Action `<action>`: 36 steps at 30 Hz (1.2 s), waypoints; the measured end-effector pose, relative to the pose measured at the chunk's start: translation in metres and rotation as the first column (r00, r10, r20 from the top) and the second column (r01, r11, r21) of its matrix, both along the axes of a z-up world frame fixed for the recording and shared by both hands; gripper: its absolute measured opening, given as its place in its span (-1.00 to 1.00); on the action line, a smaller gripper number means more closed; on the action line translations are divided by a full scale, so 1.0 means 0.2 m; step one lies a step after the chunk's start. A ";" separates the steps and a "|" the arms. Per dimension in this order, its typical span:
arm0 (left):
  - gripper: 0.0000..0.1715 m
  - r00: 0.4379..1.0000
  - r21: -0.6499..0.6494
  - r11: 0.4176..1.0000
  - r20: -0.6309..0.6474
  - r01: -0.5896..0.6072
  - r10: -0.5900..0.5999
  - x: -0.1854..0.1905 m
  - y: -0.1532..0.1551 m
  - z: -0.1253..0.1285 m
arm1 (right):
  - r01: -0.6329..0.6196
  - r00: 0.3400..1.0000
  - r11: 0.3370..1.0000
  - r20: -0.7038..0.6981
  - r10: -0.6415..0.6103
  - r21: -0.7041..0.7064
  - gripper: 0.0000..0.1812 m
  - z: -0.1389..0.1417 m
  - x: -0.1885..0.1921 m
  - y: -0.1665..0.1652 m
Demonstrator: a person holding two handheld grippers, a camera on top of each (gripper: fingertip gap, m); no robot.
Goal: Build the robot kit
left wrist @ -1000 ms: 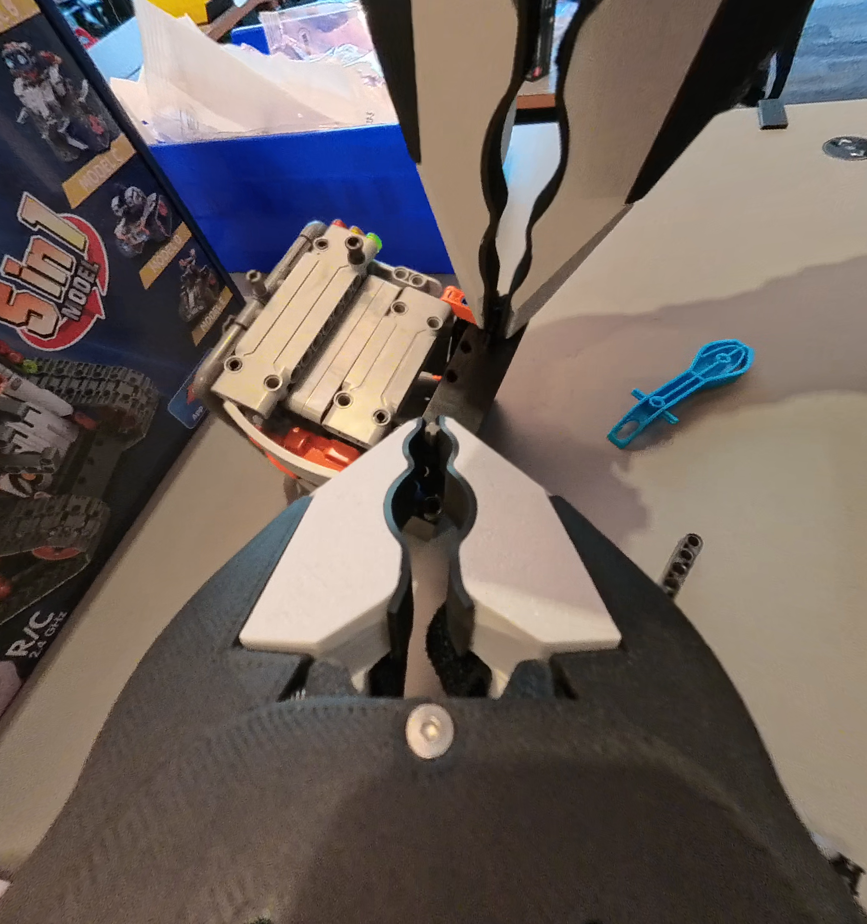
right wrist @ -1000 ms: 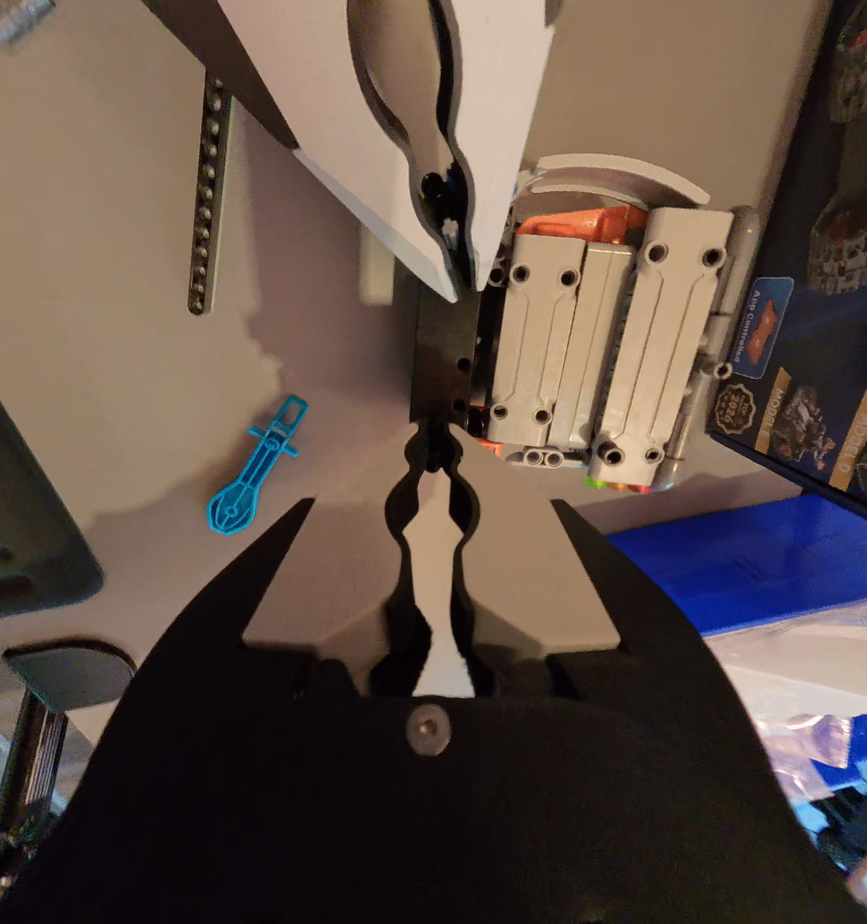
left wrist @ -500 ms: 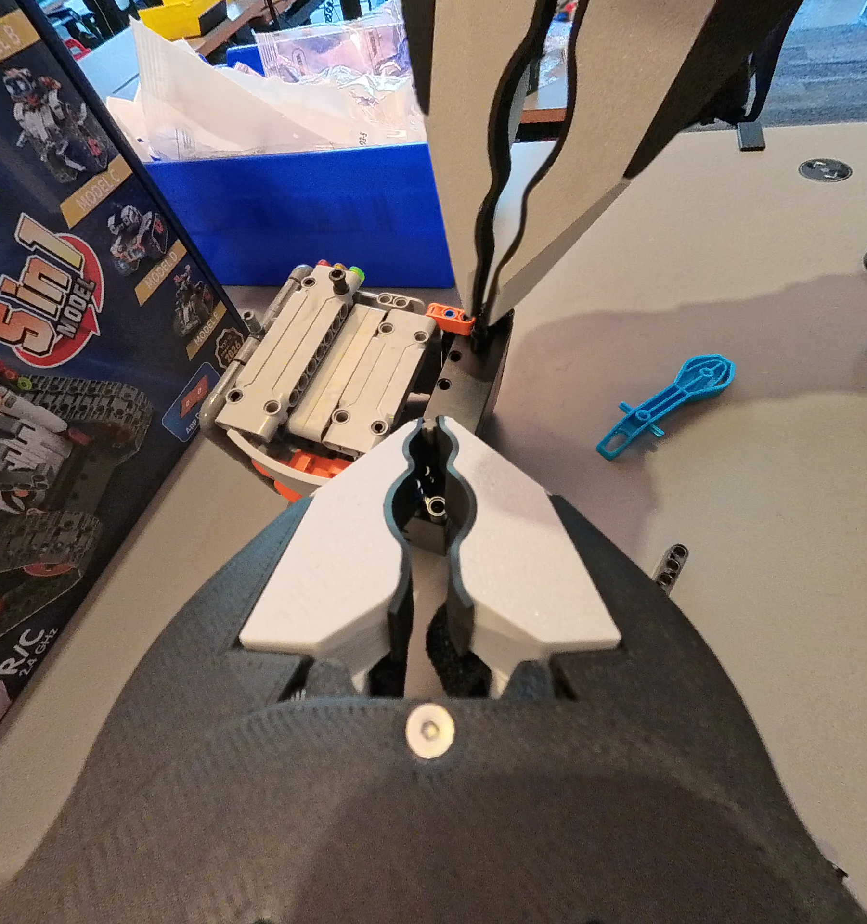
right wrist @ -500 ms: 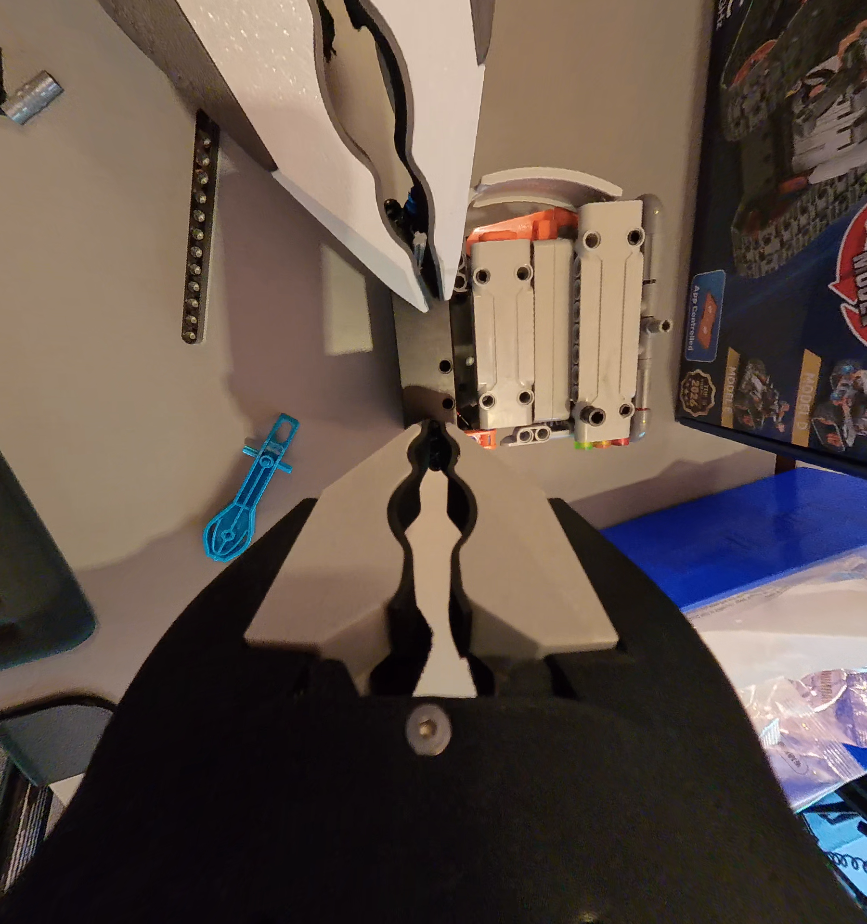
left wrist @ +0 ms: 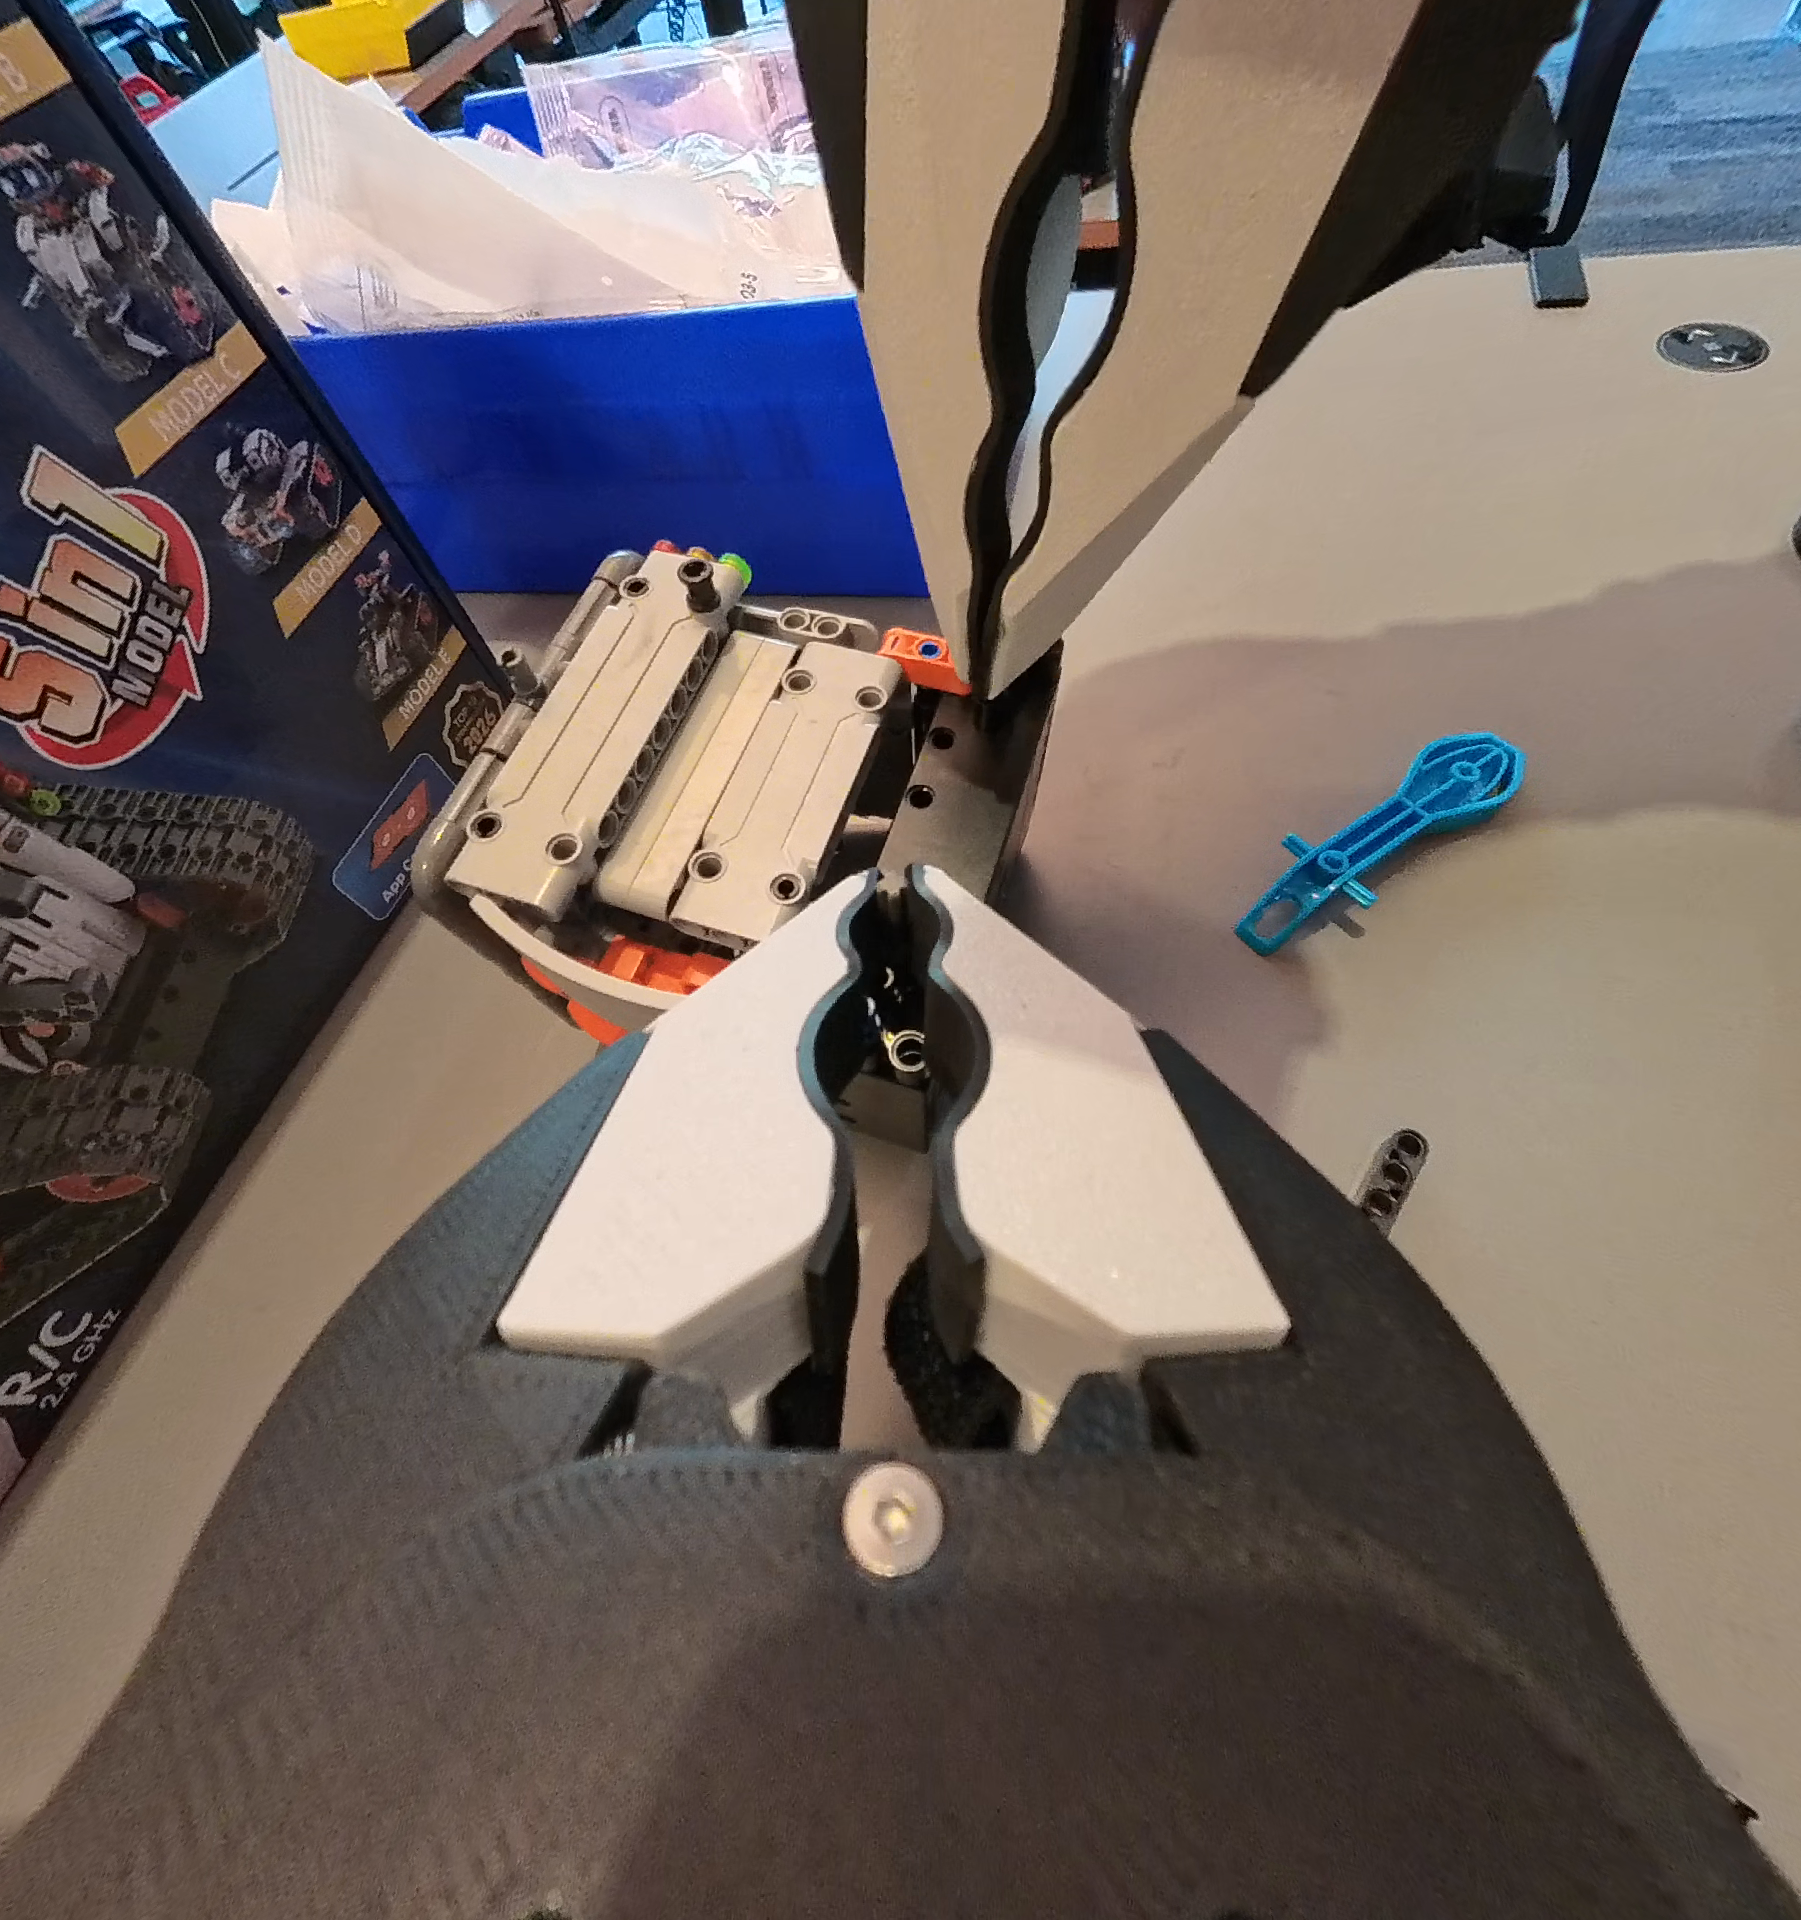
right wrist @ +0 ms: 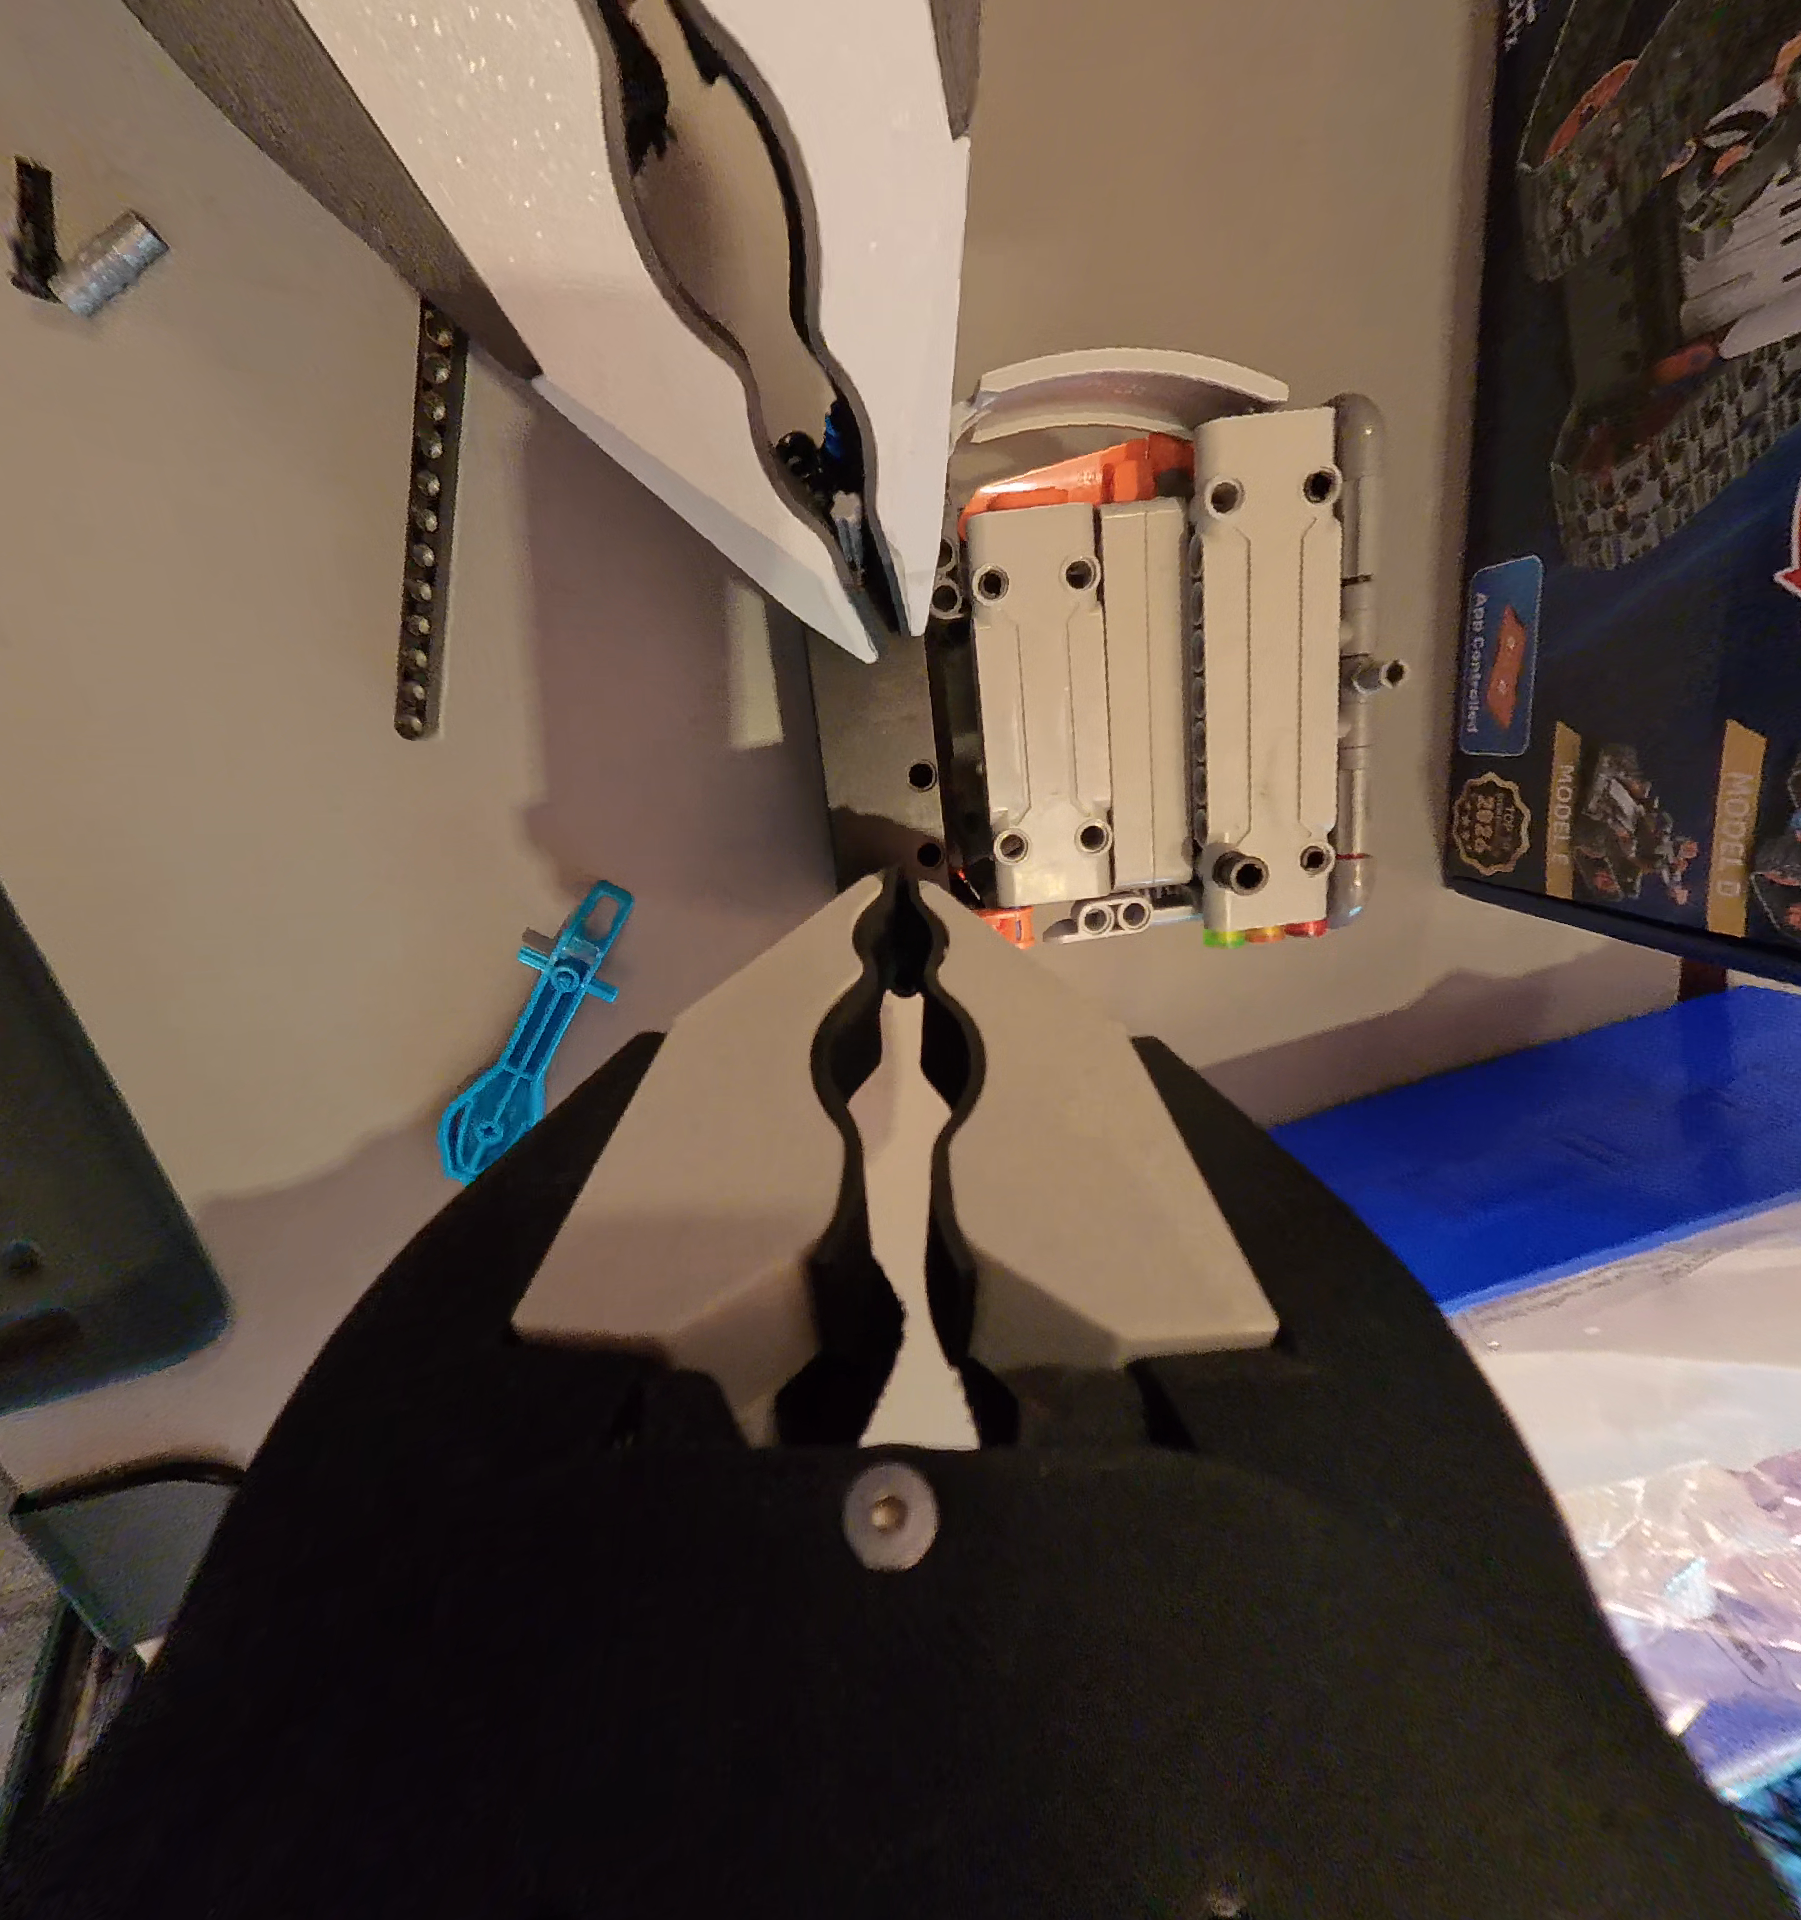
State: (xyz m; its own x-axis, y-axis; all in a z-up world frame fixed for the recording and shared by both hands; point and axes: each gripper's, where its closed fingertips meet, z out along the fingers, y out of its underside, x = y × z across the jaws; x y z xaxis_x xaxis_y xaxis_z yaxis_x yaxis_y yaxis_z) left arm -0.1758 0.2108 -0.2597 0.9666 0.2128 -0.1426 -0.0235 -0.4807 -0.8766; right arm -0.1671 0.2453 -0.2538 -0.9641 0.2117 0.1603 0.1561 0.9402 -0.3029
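Two handheld grippers meet over a grey brick model point(left wrist: 667, 758) on a beige table point(left wrist: 1498, 1143). The left gripper point(left wrist: 894, 883) has its jaws clenched on the near end of the black block point(left wrist: 963, 790) that runs along the model's right side; small black and blue parts show in the hollow between its fingers. The right gripper point(right wrist: 894, 894), reaching in from the far side, has its jaws closed on the block's far end, its tips just beside an orange piece point(left wrist: 917, 657) at the model's far corner.

The model lies at the middle of the table, close beside a dark printed box point(left wrist: 127, 727) standing on the left. A blue bin point(left wrist: 605, 457) stuffed with papers and plastic bags sits behind it.

On the bare table to the right lies a blue plastic tool point(left wrist: 1384, 842), well apart from the model. A black holed beam point(right wrist: 426, 530) lies nearer, partly hidden behind the left gripper's body.
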 end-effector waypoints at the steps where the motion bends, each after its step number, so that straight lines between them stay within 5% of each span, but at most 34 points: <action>1: -0.99 1.000 0.000 1.000 0.000 0.000 0.000 0.00 0.00 0.00 | 0.020 1.000 0.999 0.005 -0.020 -0.031 -1.00 0.02 -0.01 0.00; 22: -0.99 1.000 -0.002 1.000 0.001 0.005 -0.005 0.00 0.01 0.00 | 0.054 0.998 0.999 0.011 -0.054 0.004 -0.93 0.01 0.01 0.03; 26: -0.81 1.000 0.045 0.999 -0.018 -0.013 0.014 0.00 -0.03 0.12 | 0.084 0.994 0.994 -0.060 -0.088 -0.065 -0.87 0.12 0.02 0.00; 31: -0.64 0.998 0.036 0.998 -0.023 -0.052 0.052 0.14 -0.24 0.31 | 0.012 0.992 0.981 -0.118 -0.036 -0.193 -0.94 0.24 0.12 -0.18; 36: -0.65 0.981 -0.047 0.981 -0.045 -0.191 0.189 0.29 -0.76 0.43 | -0.093 0.994 0.936 -0.093 0.065 -0.340 -0.97 0.26 0.27 -0.47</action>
State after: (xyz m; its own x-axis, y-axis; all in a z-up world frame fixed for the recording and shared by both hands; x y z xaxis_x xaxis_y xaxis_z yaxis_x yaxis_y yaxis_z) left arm -0.1175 0.0582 -0.1746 0.9027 0.3833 -0.1953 0.0382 -0.5236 -0.8511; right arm -0.1139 0.1512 -0.2018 -0.9671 0.1911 0.1677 0.0480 0.7851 -0.6176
